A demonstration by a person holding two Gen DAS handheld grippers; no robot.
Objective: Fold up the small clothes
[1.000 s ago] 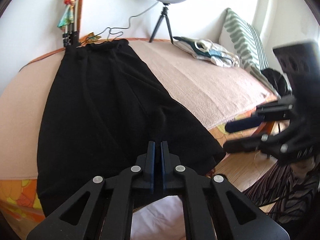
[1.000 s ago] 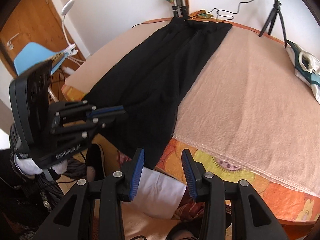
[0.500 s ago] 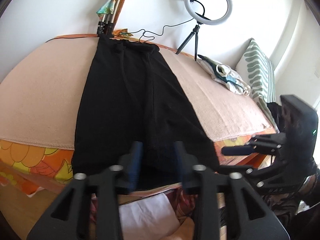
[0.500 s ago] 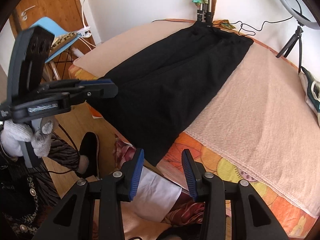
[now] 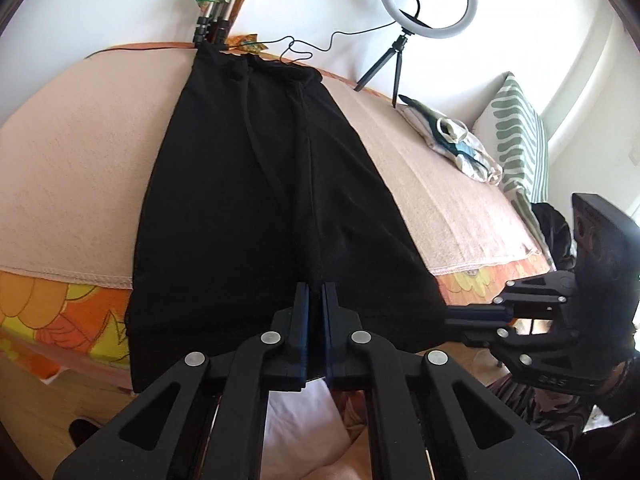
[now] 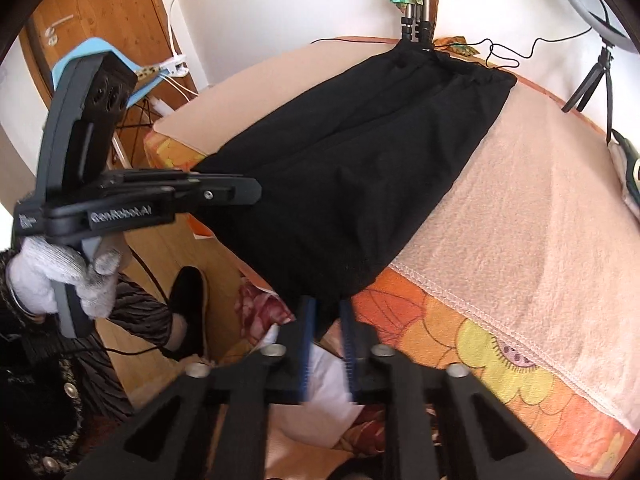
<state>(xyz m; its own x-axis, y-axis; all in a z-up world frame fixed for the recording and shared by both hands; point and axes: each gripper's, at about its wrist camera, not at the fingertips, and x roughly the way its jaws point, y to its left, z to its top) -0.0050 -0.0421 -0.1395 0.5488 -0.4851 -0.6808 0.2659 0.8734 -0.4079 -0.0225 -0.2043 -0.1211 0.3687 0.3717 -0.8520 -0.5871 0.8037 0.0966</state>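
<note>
A pair of black shorts (image 5: 264, 200) lies flat on the pink blanket (image 5: 72, 176), waistband at the far wall, hems hanging over the bed's near edge. My left gripper (image 5: 316, 300) is shut on the near hem at the middle seam. It also shows in the right wrist view (image 6: 240, 192), pinching the hem's left part. My right gripper (image 6: 326, 312) has its blue pads close around the hem's near corner of the shorts (image 6: 360, 168); the fingers are blurred. It shows at the right in the left wrist view (image 5: 460, 320).
A ring light on a tripod (image 5: 428, 0) stands at the back. Folded light clothes (image 5: 452, 140) and a striped pillow (image 5: 520, 132) lie at the right. A blue chair (image 6: 100, 56) and a wooden door (image 6: 88, 20) are to the left. A flowered sheet (image 6: 480, 340) covers the bed's edge.
My left gripper opened half a second ago and has shut again on the hem. My right gripper moved in to the hem's right corner and narrowed its jaws around it.
</note>
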